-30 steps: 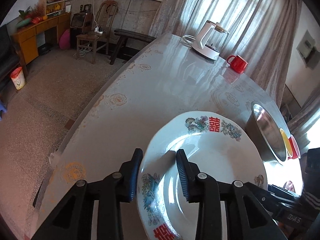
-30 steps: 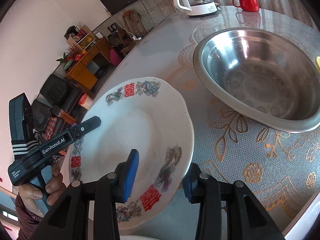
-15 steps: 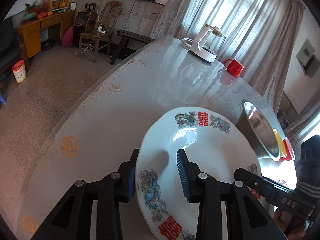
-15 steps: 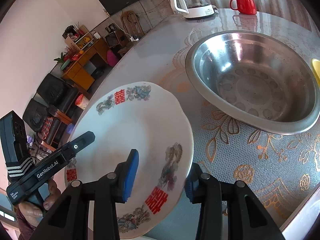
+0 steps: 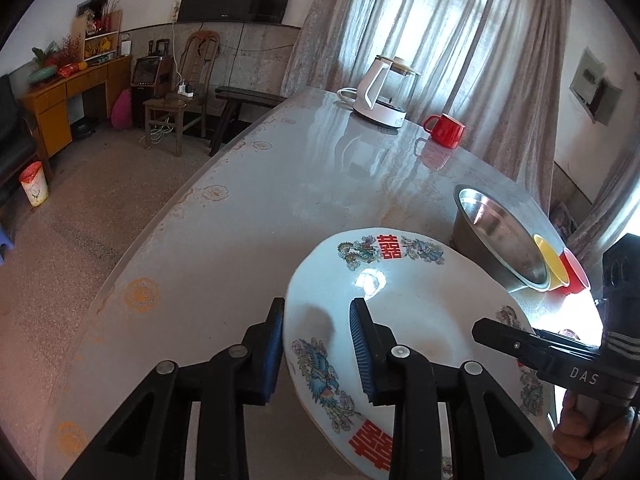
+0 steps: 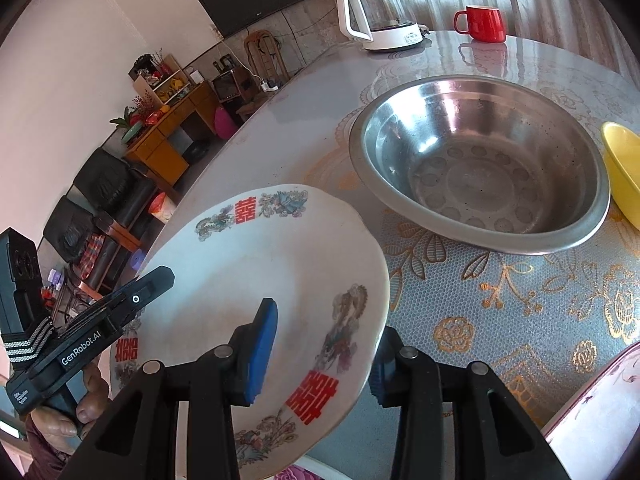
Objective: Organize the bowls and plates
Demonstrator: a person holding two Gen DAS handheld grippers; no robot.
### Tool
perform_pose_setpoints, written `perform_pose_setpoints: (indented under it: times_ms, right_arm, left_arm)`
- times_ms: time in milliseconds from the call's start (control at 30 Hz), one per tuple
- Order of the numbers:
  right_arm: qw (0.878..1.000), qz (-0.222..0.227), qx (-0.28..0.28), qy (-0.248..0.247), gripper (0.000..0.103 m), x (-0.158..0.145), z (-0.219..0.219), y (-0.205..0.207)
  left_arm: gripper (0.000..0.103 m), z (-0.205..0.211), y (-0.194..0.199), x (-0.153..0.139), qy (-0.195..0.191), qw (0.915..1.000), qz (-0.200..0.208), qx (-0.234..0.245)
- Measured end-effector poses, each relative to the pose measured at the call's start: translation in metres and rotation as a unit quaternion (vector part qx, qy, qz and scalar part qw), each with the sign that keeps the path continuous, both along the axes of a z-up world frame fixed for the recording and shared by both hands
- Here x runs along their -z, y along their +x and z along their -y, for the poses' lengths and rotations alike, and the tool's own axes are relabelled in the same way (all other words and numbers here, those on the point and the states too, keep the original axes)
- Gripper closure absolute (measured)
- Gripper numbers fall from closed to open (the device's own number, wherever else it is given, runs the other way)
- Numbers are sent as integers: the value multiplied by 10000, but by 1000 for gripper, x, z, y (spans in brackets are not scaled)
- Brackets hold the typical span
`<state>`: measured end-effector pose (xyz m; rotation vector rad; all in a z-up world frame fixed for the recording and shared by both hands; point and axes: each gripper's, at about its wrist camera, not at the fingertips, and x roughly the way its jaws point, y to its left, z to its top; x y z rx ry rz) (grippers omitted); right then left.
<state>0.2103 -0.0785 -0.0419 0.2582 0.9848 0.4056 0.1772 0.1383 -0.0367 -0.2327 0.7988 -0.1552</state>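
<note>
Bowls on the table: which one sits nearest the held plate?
The steel bowl, the largest one, sits right beyond the plate. The yellow bowl lies past it on its far side, and the red bowl farther still.

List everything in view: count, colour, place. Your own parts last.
Round porcelain plate: one, white with red characters, held above the table's near edge.
Steel basin: one, silver, on the table beyond the plate.
Plastic bowls: two, yellow and red, beside the basin.
Mug: one, red, far end.
Glass kettle: one, white base, near the mug.
Table: one, grey, floral cover.
Left gripper: black, blue pads, jaws closing across the plate's rim.
Right gripper: black, astride the opposite rim.
</note>
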Motion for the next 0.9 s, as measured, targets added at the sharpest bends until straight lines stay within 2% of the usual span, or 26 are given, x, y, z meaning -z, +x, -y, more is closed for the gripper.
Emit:
perform_pose_setpoints:
  times_ms: [367,667,900]
  right_arm:
    - [9995,296,29,54,63,-7,10,-14]
    - [9983,466,212,279,63,-21,31,-39]
    - [9968,592,362,400,63,-28,61,-69]
  left_arm:
    - [71,7,-20,-13,8,9991,386,155]
    - [71,22,-43,-33,-197,9978,580,246]
    - [71,52,-66,-51,-322,9945,759,648]
